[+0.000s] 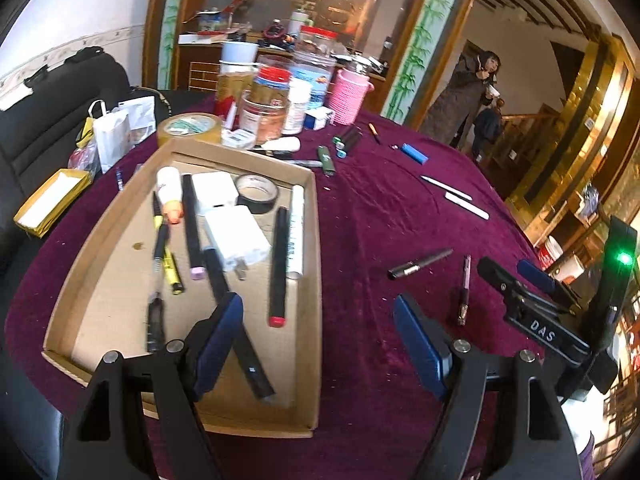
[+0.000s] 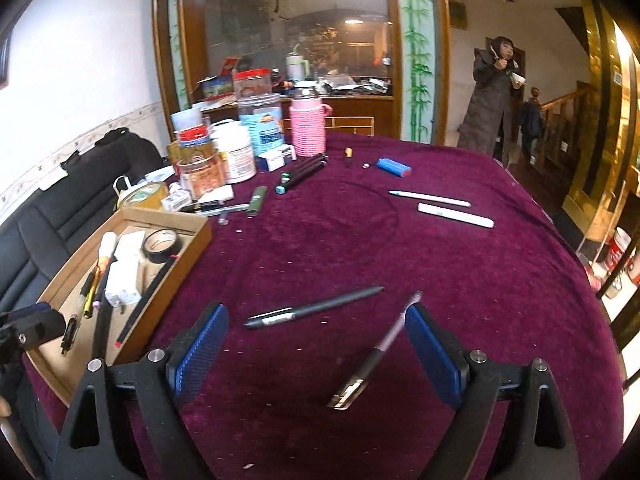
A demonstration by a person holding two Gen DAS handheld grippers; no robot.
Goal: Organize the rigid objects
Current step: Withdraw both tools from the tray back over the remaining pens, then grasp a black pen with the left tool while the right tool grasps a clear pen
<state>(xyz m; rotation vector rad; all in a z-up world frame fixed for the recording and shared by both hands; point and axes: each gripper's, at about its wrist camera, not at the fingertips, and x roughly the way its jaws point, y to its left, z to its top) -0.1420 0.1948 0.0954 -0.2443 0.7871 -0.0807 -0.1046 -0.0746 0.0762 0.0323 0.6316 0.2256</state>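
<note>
Cluttered maroon tablecloth (image 2: 360,240), mirrored wall (image 2: 288,32)

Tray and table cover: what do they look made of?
Tray: looks like plain brown cardboard, matte, with folded walls and raw cut edges. Table cover: apparently a maroon velvet-like fabric, its soft nap catching light unevenly and holding pale specks; the exact fibre is unclear.

Part of a black marker (image 1: 240,332) in the cardboard tray (image 1: 316,280) is hidden behind the left gripper (image 1: 318,344) finger. In the right wrist view, the tray's near left corner is covered by that gripper (image 2: 30,330), itself cut off at the left edge.
</note>
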